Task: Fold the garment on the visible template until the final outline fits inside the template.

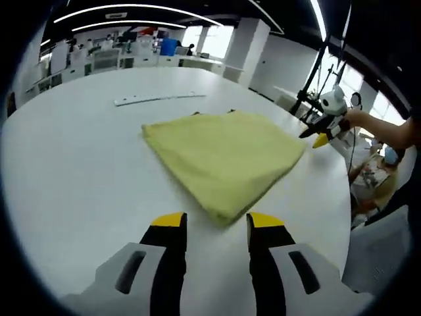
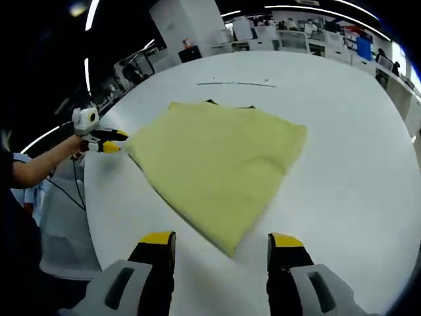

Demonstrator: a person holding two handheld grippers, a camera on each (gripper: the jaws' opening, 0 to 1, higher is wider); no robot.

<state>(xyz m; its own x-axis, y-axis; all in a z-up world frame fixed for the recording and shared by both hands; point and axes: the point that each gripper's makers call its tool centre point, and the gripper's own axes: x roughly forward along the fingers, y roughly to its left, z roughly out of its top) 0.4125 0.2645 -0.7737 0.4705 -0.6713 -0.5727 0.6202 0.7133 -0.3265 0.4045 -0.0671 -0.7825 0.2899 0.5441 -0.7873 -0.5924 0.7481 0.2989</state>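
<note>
The yellow garment (image 1: 225,158) lies folded into a rough rectangle on the white tabletop (image 1: 72,164), with small dark edges, probably the template, peeking out at its far side (image 2: 210,102). Judged from this, the fold is well along, and the step in hand looks like a pause between folds, or a check of the outline. Whether the cloth already fits inside the template cannot be told, since nearly all of the template is hidden. A further move would call for bringing the tongs down to a corner or edge and pinching it before lifting. The left tongs (image 1: 217,220) stand apart and hold nothing, their yellow tips just short of the nearest corner. The right tongs (image 2: 222,240) are also apart and empty, near the corner facing them. A white strip (image 1: 158,99) lies beyond the garment.
</note>
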